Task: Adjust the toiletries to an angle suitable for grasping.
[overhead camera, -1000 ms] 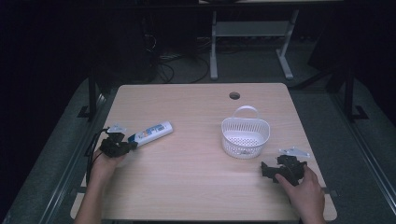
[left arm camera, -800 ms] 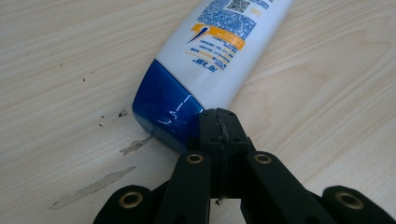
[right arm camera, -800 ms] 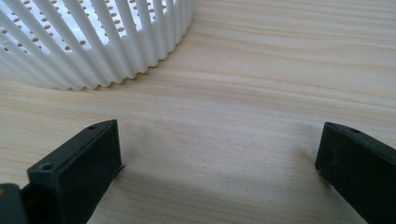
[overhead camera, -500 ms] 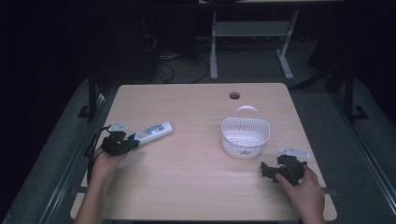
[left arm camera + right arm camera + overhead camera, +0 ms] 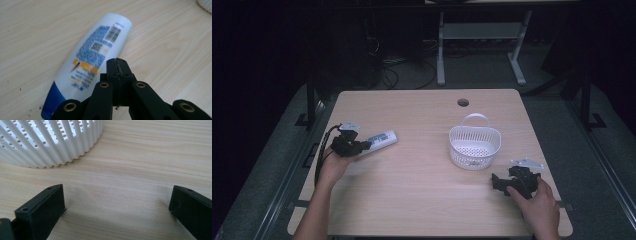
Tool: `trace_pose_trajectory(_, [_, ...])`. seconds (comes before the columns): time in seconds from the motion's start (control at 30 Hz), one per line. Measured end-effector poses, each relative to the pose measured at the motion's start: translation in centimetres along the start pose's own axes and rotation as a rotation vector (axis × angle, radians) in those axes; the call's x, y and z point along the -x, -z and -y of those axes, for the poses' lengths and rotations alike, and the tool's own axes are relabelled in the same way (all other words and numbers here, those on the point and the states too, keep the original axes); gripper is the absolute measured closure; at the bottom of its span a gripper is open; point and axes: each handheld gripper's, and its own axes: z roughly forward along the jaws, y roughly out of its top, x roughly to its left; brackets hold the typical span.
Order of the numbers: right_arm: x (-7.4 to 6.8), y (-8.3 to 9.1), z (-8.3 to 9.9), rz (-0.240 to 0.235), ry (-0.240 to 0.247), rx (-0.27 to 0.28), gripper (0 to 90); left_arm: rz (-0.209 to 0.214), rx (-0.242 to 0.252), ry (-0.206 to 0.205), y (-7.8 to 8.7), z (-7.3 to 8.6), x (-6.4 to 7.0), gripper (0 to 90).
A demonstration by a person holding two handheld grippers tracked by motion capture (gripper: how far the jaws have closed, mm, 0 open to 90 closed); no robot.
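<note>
Right gripper (image 5: 501, 182) rests near the tabletop's (image 5: 422, 200) near right corner, jaws spread wide apart with bare wood between them, grasping nothing. Just beyond it stands the white slotted basket (image 5: 474, 146), empty as far as the holes show.

Left gripper (image 5: 117, 68) sits by the left edge, jaws pressed together, tips just over the side of the shampoo bottle (image 5: 97, 52) but not around it. The bottle lies flat, blue cap toward the gripper, barcode end pointing away.

Judgement: smooth glossy plastic, likely light to moderate in weight, walls somewhat squeezable, so slippery under hard jaws. Best hold is across the narrow flat body at mid-label, jaws opened first.

Against the frame one second back: bottle, basket and both grippers are unmoved.
</note>
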Motion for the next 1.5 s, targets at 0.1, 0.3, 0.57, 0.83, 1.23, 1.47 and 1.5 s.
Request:
trace_pose_trajectory(0.1, [0.0, 0.0, 0.0, 0.000, 0.000, 0.000, 0.0, 0.006, 0.000, 0.006, -0.2, -0.8, -0.2, 90.0])
trace_pose_trajectory(0.3, [0.0, 0.0, 0.0, 0.000, 0.000, 0.000, 0.0, 0.013, 0.002, 0.006, -1.1, -2.4, -0.6, 90.0])
trace_pose_trajectory(0.57, [0.0, 0.0, 0.0, 0.000, 0.000, 0.000, 0.0, 0.018, -0.013, -0.004, -2.6, -4.5, -0.8, 90.0])
trace_pose_trajectory(0.83, [0.0, 0.0, 0.0, 0.000, 0.001, 0.000, 0.0, 0.010, -0.038, 0.006, -4.3, -6.4, -1.9, 90.0])
trace_pose_trajectory(1.23, [0.0, 0.0, 0.0, -0.003, 0.003, -0.001, 0.0, 0.018, -0.096, 0.067, -8.4, -7.1, -3.7, 90.0])
trace_pose_trajectory(1.47, [0.1, 0.0, 0.0, -0.004, 0.005, 0.000, 0.0, 0.014, -0.145, 0.063, -9.8, -6.6, -3.6, 90.0])
trace_pose_trajectory(1.5, [0.1, 0.0, 0.0, -0.004, 0.005, 0.000, 0.0, 0.016, -0.142, 0.064, -9.9, -6.6, -3.5, 90.0])
